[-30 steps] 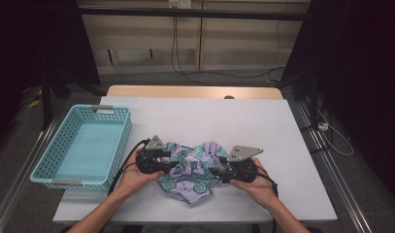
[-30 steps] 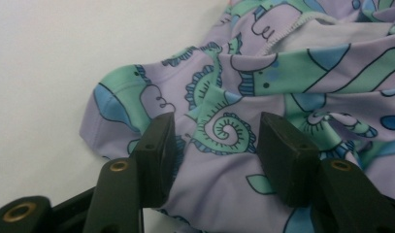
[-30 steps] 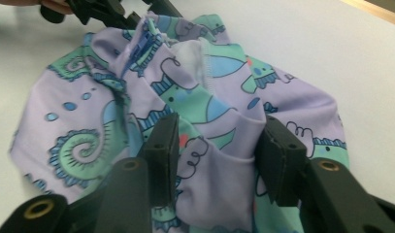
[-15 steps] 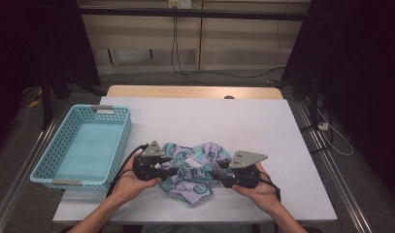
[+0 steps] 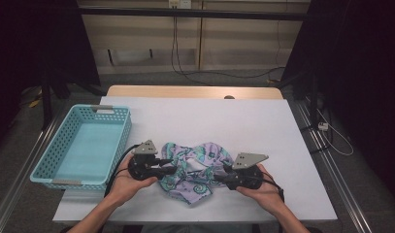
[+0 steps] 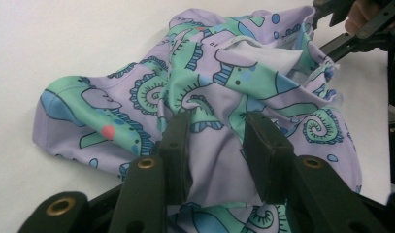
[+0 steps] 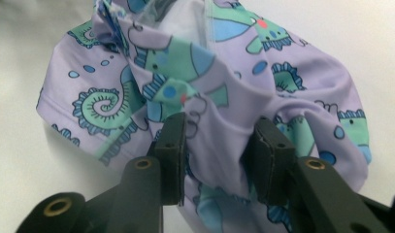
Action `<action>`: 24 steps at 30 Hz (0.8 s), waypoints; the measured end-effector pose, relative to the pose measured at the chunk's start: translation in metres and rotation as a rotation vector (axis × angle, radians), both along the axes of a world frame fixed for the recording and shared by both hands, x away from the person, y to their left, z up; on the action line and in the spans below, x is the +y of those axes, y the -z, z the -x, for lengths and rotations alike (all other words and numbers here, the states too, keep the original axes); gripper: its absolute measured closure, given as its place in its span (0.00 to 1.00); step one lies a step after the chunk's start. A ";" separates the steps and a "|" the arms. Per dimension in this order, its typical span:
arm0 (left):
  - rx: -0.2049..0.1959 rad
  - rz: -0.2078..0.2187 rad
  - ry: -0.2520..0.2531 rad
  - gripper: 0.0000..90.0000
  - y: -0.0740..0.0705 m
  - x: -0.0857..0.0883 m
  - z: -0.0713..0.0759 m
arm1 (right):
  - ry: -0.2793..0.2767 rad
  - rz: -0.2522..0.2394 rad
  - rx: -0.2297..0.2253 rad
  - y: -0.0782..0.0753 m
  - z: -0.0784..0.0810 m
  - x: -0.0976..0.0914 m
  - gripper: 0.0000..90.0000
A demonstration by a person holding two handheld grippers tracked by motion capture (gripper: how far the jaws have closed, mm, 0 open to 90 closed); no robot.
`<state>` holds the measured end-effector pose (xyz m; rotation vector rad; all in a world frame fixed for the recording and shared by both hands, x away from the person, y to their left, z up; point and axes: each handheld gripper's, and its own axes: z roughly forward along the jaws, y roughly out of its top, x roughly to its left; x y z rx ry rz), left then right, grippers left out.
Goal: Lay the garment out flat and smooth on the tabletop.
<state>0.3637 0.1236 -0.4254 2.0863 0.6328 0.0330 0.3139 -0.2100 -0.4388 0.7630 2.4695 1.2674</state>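
Left gripper view showed the left gripper with a bunched fold of the patterned garment between its pads; the jaws had just been closing and now pinched that fold. Right gripper likewise stood clamped on a ridge of cloth, its closing nearly finished. Garment lay crumpled on the white table between the two grippers, and since a second ago its heap had drawn slightly inward. Basket sat just outside the left gripper. Judgement: both grips look set, so lifting or spreading could follow.
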 end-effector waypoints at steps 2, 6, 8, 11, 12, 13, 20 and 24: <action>0.003 0.001 -0.007 0.69 0.001 0.000 0.000 | -0.005 0.002 0.005 0.001 0.000 -0.002 0.72; -0.007 -0.010 -0.033 0.65 0.002 0.001 -0.002 | -0.016 -0.007 -0.013 -0.001 0.007 -0.004 0.95; -0.006 -0.012 -0.045 0.63 0.003 0.001 -0.004 | -0.002 -0.019 -0.029 -0.005 0.007 -0.008 0.97; -0.006 -0.012 -0.062 0.60 0.004 0.002 -0.006 | 0.013 -0.006 -0.033 -0.007 0.004 -0.016 0.98; -0.009 -0.011 -0.063 0.59 0.004 0.002 -0.007 | 0.020 -0.003 -0.033 -0.006 0.004 -0.019 0.98; -0.006 -0.005 -0.069 0.58 0.004 0.002 -0.007 | 0.026 0.003 -0.032 -0.006 0.003 -0.023 0.98; -0.001 0.019 -0.025 0.59 0.003 -0.008 -0.010 | 0.067 0.041 -0.013 0.001 0.012 -0.045 0.98; 0.007 0.006 -0.005 0.61 0.005 -0.014 -0.009 | 0.090 0.051 -0.010 0.003 0.011 -0.049 0.98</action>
